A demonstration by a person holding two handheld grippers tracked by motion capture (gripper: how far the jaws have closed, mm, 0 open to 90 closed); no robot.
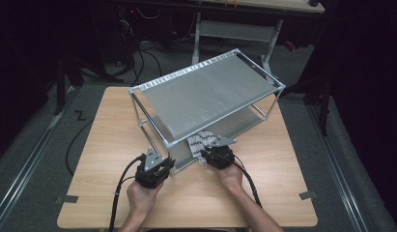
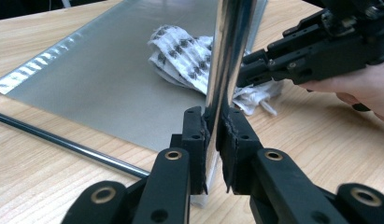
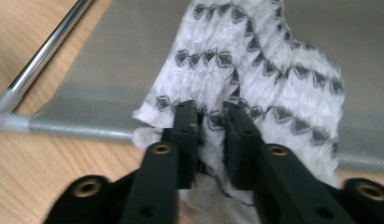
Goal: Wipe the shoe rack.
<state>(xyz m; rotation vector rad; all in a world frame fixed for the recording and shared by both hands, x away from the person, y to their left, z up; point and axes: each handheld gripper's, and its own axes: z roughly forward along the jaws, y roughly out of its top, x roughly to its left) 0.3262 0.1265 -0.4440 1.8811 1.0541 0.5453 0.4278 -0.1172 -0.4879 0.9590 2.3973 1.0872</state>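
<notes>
both forearms enter from the near edge of the light wooden table [image 1: 104, 145], one hand on each tool. the left hand [image 1: 142, 199] holds the black two-jaw left gripper [image 2: 215, 135] at the near-left corner of the grey metal two-tier rack [image 1: 210, 92], jaws pointing away from the person; its pads are clamped on the rack's shiny upright corner post [image 2: 229, 51]. the right hand [image 1: 232, 176] holds the black two-jaw right gripper [image 3: 210, 128] at the rack's near edge, to the right of that post, jaws aimed under the upper shelf. its pads pinch a fold of the white cloth with black zigzag print [image 3: 255, 70].
</notes>
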